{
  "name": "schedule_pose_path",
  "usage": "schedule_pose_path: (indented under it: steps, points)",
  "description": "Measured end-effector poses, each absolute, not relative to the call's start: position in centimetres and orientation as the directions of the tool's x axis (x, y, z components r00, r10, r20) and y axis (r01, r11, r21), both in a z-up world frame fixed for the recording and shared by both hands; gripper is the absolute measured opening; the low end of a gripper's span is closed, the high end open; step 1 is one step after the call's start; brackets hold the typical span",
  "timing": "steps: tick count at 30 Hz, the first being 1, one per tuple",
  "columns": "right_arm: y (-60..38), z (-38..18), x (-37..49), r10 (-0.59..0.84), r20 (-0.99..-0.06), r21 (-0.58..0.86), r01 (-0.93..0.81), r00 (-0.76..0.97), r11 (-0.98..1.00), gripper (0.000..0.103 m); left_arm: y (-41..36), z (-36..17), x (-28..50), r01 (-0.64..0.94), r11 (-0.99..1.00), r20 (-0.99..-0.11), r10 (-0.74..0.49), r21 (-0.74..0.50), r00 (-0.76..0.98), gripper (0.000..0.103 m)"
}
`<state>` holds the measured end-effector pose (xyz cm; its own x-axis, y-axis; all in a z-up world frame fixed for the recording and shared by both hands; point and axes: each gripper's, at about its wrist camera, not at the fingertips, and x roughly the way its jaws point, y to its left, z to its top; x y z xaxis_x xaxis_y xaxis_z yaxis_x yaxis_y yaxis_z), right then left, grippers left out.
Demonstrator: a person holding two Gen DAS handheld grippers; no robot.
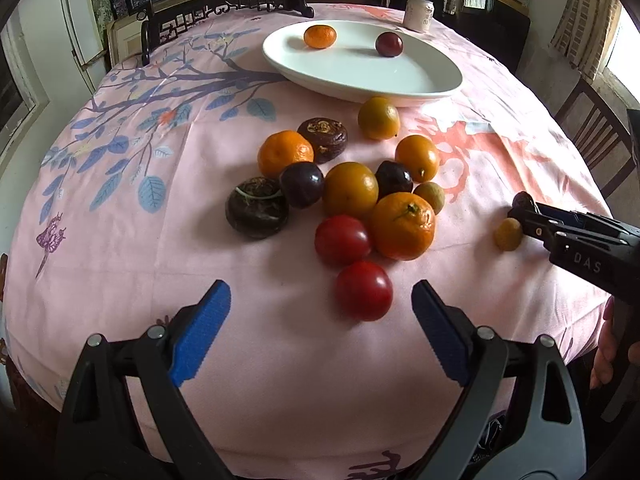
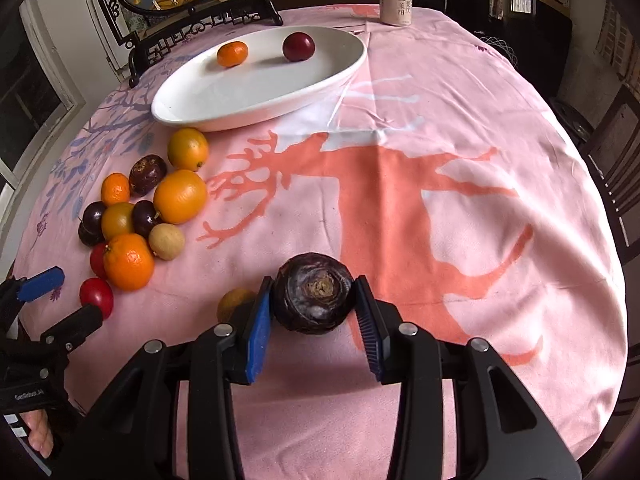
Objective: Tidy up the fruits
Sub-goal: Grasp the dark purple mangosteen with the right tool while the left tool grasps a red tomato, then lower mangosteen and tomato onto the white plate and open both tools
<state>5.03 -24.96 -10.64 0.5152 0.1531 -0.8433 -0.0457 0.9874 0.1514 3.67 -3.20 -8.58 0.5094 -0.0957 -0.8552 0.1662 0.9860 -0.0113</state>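
Pink printed cloth covers the round worktop [image 2: 460, 208], where a fruit sort is under way: a white oval ceramic dish [image 2: 256, 92] near the far edge already carries a small orange mandarin [image 2: 232, 54] and a dark red plum [image 2: 298, 46]. Between dish and near edge, toward the left side, lies a loose cluster of oranges, dark plums and red fruit [image 1: 348, 196], not yet sorted.

The right gripper [image 2: 314, 304] has its blue-padded fingers [image 2: 258, 336] clenched on a dark purple-brown, wrinkled round fruit [image 2: 312, 294], stem scar facing the camera, pads pressing both flanks; whether it is off the cloth cannot be told. This looks like the carrying step: the next move calls for a lift and a long reach to the dish without squeezing harder.

The left gripper [image 1: 320, 308] hangs released near the front edge, a glossy red round fruit [image 1: 363, 290] lying just ahead of its spread fingers, slightly right of centre, untouched. A small yellowish fruit [image 1: 508, 234] rests just beside the right gripper.
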Motion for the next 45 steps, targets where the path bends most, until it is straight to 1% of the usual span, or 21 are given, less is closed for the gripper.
schedule_pose_path:
  steps: [3, 10, 12, 13, 14, 16, 17, 18, 19, 20, 34, 45]
  points:
    - [-24.8, -10.7, 5.1, 0.144, -0.838, 0.137, -0.053, 0.526, 0.989, 0.042, -3.5, -8.8, 3.8, 0.164, 0.986, -0.858, -0.088, -0.004, 0.506, 0.093]
    - [-24.8, -10.7, 5.2, 0.142, -0.829, 0.145, -0.038, 0.541, 0.989, 0.041, -3.3, -8.5, 3.7, 0.146, 0.989, -0.852, -0.080, -0.004, 0.517, 0.092]
    - [-25.0, -10.5, 5.0, 0.143, -0.828, 0.151, -0.030, 0.543, 0.988, 0.041, -3.4, -8.4, 3.8, 0.147, 0.989, -0.850, -0.082, -0.005, 0.521, 0.088]
    - [-25.1, -10.4, 5.0, 0.139, -0.827, 0.148, -0.027, 0.545, 0.989, 0.041, -3.4, -8.4, 3.8, 0.150, 0.989, -0.850, -0.085, -0.008, 0.519, 0.082]
    - [-25.1, -10.3, 4.9, 0.134, -0.826, 0.144, -0.025, 0.547, 0.989, 0.041, -3.5, -8.6, 3.8, 0.153, 0.988, -0.853, -0.089, -0.011, 0.514, 0.073]
    - [-25.1, -10.1, 4.7, 0.136, -0.824, 0.147, -0.024, 0.550, 0.989, 0.041, -3.6, -9.1, 4.1, 0.159, 0.987, -0.863, -0.103, -0.026, 0.494, 0.063]
    - [-25.1, -10.0, 4.7, 0.137, -0.824, 0.149, -0.024, 0.550, 0.989, 0.041, -3.7, -9.4, 4.3, 0.161, 0.986, -0.871, -0.115, -0.041, 0.477, 0.059]
    - [-25.1, -10.0, 4.7, 0.139, -0.823, 0.149, -0.026, 0.551, 0.988, 0.041, -3.7, -9.6, 4.3, 0.159, 0.987, -0.870, -0.113, -0.040, 0.479, 0.059]
    - [-25.0, -9.9, 4.6, 0.140, -0.822, 0.149, -0.029, 0.552, 0.988, 0.041, -3.9, -9.5, 4.2, 0.160, 0.986, -0.865, -0.110, -0.035, 0.490, 0.052]
    - [-24.9, -9.8, 4.6, 0.141, -0.820, 0.148, -0.032, 0.554, 0.988, 0.041, -3.9, -9.4, 4.2, 0.171, 0.984, -0.863, -0.128, -0.049, 0.489, 0.030]
    - [-23.5, -8.3, 4.1, 0.147, -0.803, 0.139, -0.059, 0.577, 0.989, 0.041, -2.2, -6.6, 3.0, 0.160, 0.983, -0.822, -0.159, -0.084, 0.547, 0.030]
    - [-22.4, -7.6, 4.8, 0.150, -0.799, 0.126, -0.083, 0.582, 0.989, 0.041, -1.5, -5.1, 4.4, 0.167, 0.981, -0.807, -0.181, -0.103, 0.563, 0.030]
